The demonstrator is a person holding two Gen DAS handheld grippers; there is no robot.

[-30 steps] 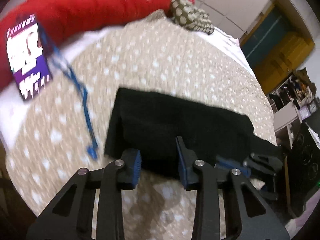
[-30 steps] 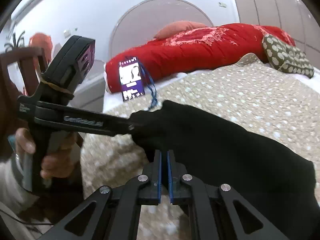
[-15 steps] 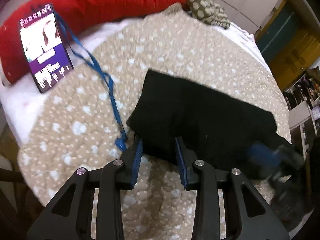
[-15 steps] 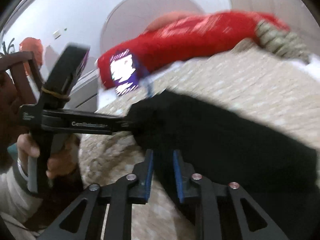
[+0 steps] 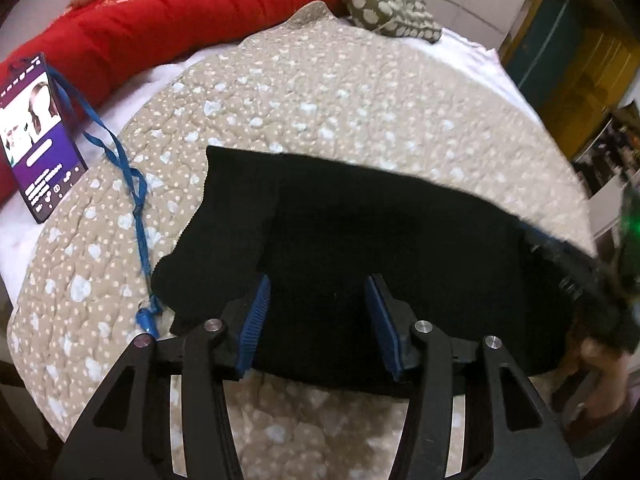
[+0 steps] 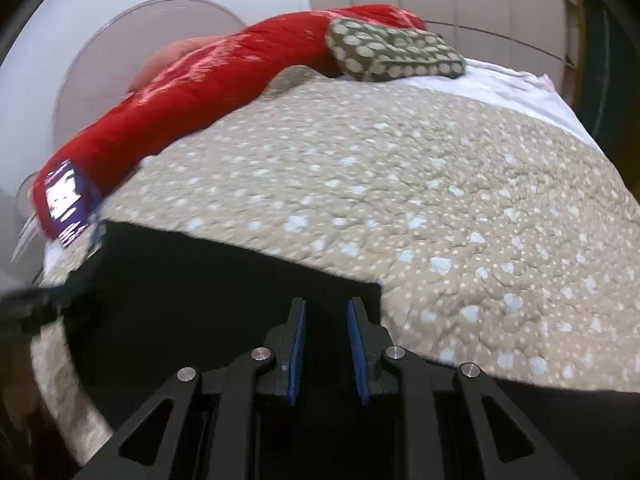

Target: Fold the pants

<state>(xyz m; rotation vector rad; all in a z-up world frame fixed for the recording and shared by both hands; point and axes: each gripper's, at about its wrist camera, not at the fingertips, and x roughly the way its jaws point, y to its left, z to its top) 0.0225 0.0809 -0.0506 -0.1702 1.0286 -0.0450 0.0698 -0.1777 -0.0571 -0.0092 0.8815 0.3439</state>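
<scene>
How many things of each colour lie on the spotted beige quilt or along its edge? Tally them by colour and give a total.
Black: 1, the folded pants
Red: 1, the blanket
Olive with pale spots: 1, the cushion
Purple: 1, the card
Blue: 1, the lanyard tied to that card
Total: 5

Bed with beige spotted quilt (image 5: 360, 92) over white sheet (image 5: 16, 240). Folded black pants (image 5: 360, 232) lie on quilt just ahead of both jaw pairs. Beyond the pants: red duvet (image 5: 168, 12), olive spotted cushion (image 6: 392, 52). Left of left jaws: badge card (image 5: 36, 136), possibly an ID, blue lanyard (image 5: 136, 200) trailing across quilt.
</scene>
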